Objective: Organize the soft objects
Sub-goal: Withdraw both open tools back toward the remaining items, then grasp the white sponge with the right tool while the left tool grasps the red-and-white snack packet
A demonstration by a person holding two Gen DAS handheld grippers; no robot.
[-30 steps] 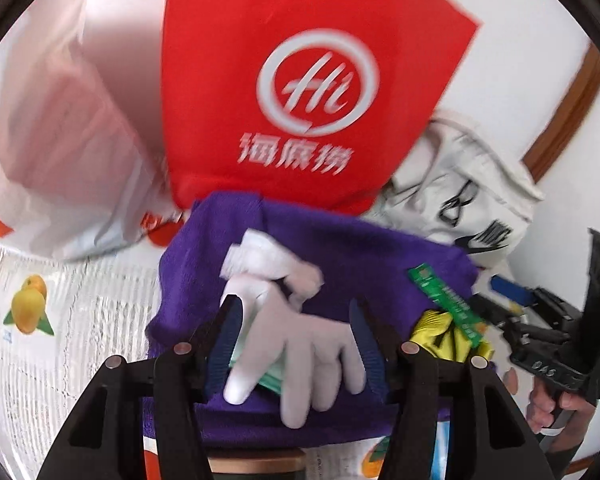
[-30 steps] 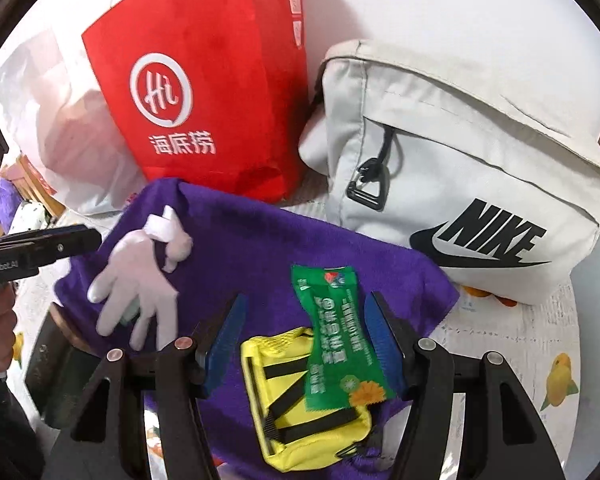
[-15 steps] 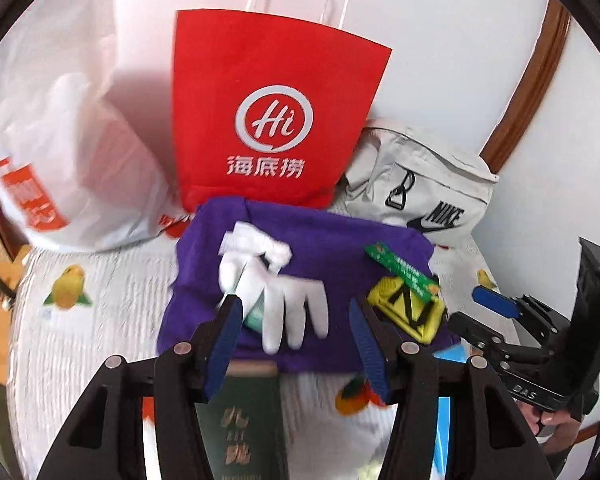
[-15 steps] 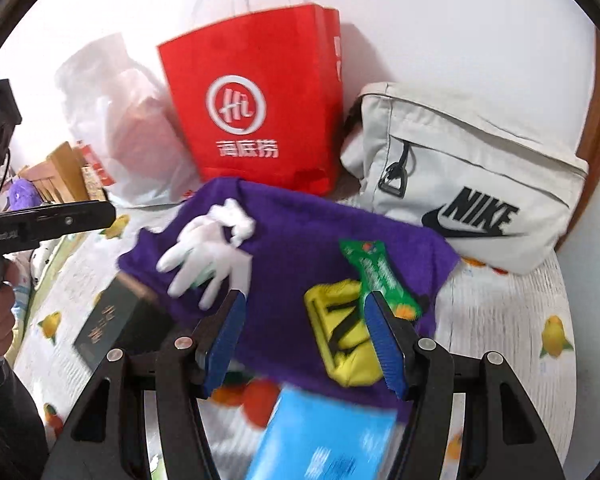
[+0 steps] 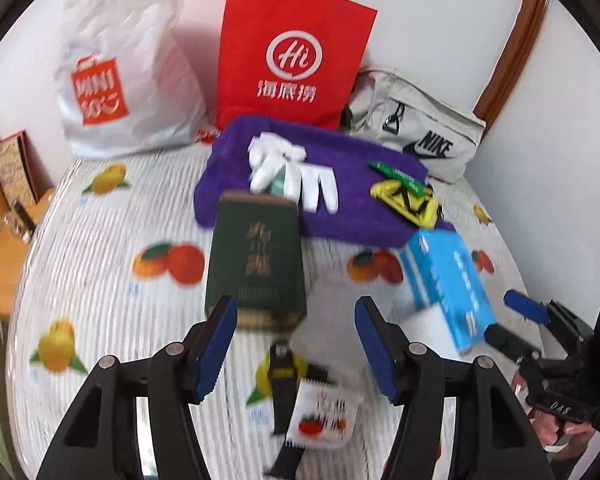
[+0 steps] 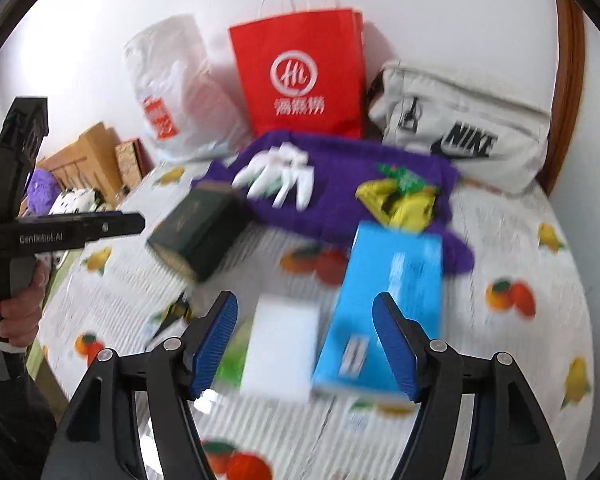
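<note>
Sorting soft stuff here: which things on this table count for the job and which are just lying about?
For the job: purple towel; white glove; yellow pouch; probably the grey Nike bag.

Lying about: dark green box; blue box; white block; green sachet; red paper bag; white plastic bag.

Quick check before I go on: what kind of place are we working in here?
Most likely a room in a home, not a lab or shop. The work surface is a table under a fruit-print tablecloth pushed against a white wall, with a red paper shopping bag, a white plastic store bag and a grey Nike bag standing along it.
</note>
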